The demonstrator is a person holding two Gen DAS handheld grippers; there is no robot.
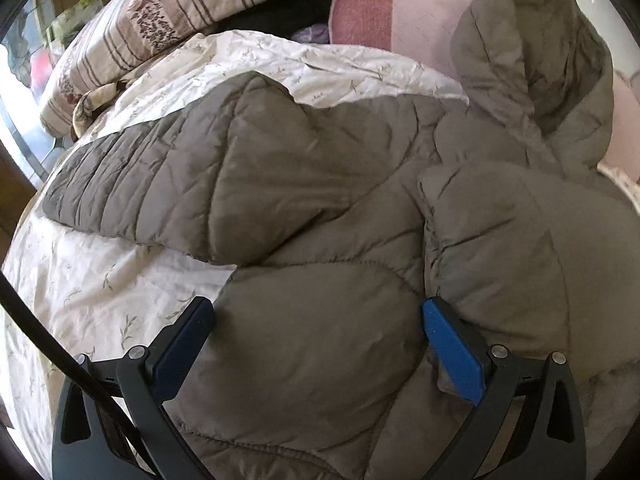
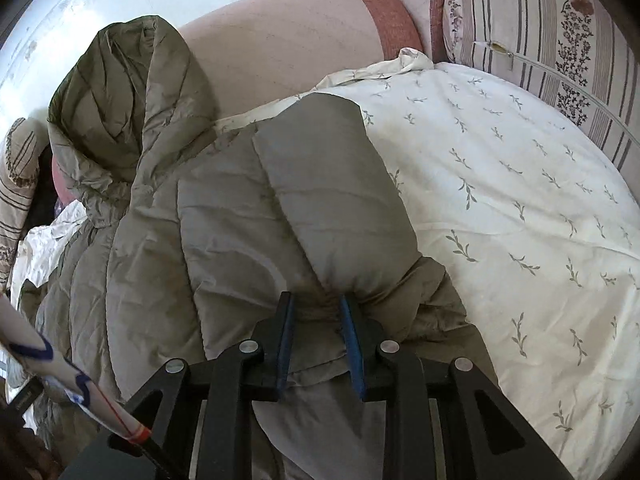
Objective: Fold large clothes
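A grey-brown quilted hooded jacket (image 1: pixel 320 200) lies on a white leaf-print bed cover (image 1: pixel 92 288). One sleeve (image 1: pixel 160 176) stretches out to the left; the hood (image 1: pixel 540 60) leans against a pink headboard. My left gripper (image 1: pixel 318 312) is open just above the jacket's body, one finger at each side of a puffy panel. In the right wrist view the jacket (image 2: pixel 168 240) fills the left side, and my right gripper (image 2: pixel 316 306) is shut on the bunched end of the other sleeve (image 2: pixel 332 200), which is folded across the body.
A striped floral pillow (image 1: pixel 140 28) and a pink headboard (image 1: pixel 400 12) lie beyond the jacket. In the right wrist view another striped pillow (image 2: pixel 560 28) lies at the far right, beyond the bed cover (image 2: pixel 520 220). A dark cable (image 1: pixel 60 344) crosses the lower left.
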